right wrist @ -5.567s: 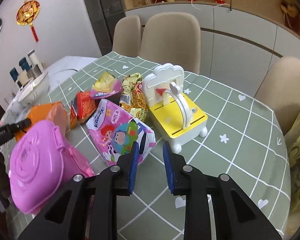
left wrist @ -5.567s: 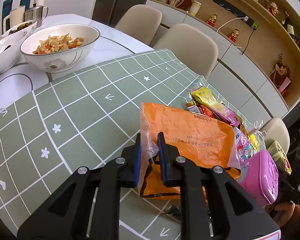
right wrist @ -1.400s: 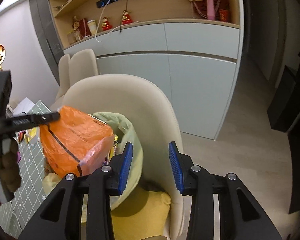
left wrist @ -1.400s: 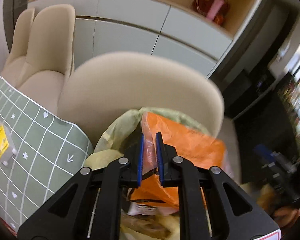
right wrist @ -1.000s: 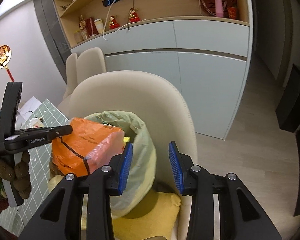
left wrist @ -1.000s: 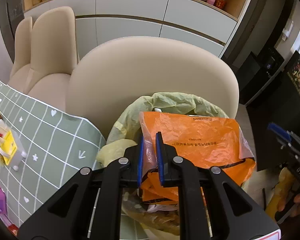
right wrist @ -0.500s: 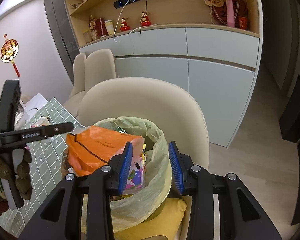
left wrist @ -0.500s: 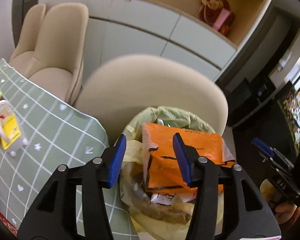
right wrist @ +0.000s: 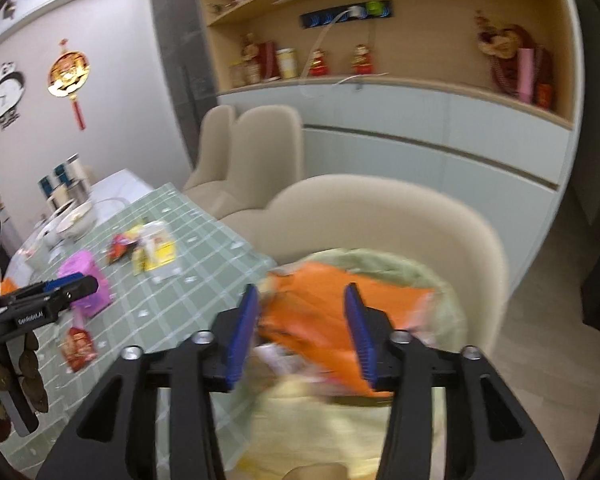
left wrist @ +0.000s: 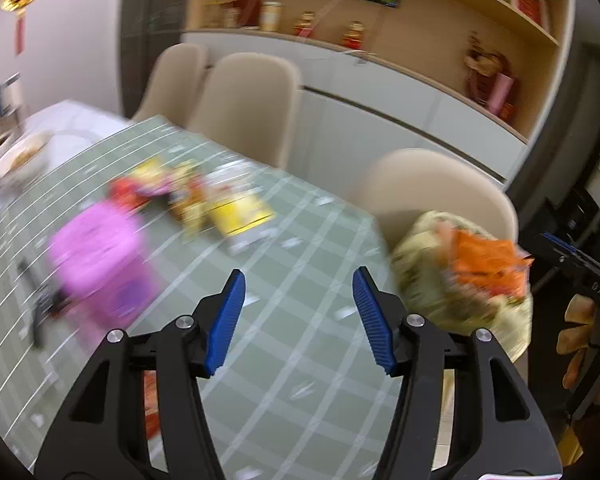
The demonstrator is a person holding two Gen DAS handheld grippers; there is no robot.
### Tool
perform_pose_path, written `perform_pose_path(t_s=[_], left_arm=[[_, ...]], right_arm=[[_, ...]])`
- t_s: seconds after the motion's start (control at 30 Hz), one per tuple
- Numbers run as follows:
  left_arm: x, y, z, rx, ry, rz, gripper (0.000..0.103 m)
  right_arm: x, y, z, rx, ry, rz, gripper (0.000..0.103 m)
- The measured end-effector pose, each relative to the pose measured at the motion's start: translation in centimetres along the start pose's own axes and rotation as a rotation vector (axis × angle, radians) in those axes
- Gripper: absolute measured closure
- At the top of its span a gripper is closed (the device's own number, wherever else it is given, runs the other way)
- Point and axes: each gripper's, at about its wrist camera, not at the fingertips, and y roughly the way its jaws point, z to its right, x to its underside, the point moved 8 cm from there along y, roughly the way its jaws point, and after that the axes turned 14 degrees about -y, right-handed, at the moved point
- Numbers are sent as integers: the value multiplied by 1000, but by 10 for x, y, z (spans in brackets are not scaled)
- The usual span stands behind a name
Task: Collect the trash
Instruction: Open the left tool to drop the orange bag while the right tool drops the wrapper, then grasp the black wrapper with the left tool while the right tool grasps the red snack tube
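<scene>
Across the green checked tablecloth (left wrist: 308, 360) wrappers (left wrist: 184, 196) remain for you to collect, while the orange bag (right wrist: 340, 312) already sits in the trash bag (left wrist: 460, 280) at right, and your left gripper (left wrist: 298, 318) and right gripper (right wrist: 302, 340) are opening, both empty.

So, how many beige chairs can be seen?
3: one chair right behind the trash bag, two chairs side by side farther along the table. Others may be hidden.

Even, soft indoor light; heavy motion blur smears both fisheye views, whose edges bend into dark corners.
</scene>
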Motion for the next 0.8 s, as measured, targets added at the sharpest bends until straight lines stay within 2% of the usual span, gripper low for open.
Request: perform_pose_path(t_s=[0.2,0.4,0.47,0.53,0.6,0.67,0.8], left_arm=[[11,-29,-109,-91,-141,9,49],[1,-37,-187,-112,-122,36,49],[-12,-28,-219,-159,-96,40,49],[-20,-15,-247,-181,-138,24,49],[-25,2,-268,-164,-228,-17,49],[-29,15,-275,-140,-264,-42,49],[-30,37,-273,-150,-233,-88,49]], right_arm=[[12,23,-72,-92,-36,-82,52],[31,34,-128,-126,-40,-152,52],[40,36,-140,-115,-39,-174,51],[49,37,-150,-105,-29,-193,51],[62,40,-166,-107,-15,-219,51],[73,42,-188,-118,-25,-239,51],[79,46,-223,-148,-76,-268,51]])
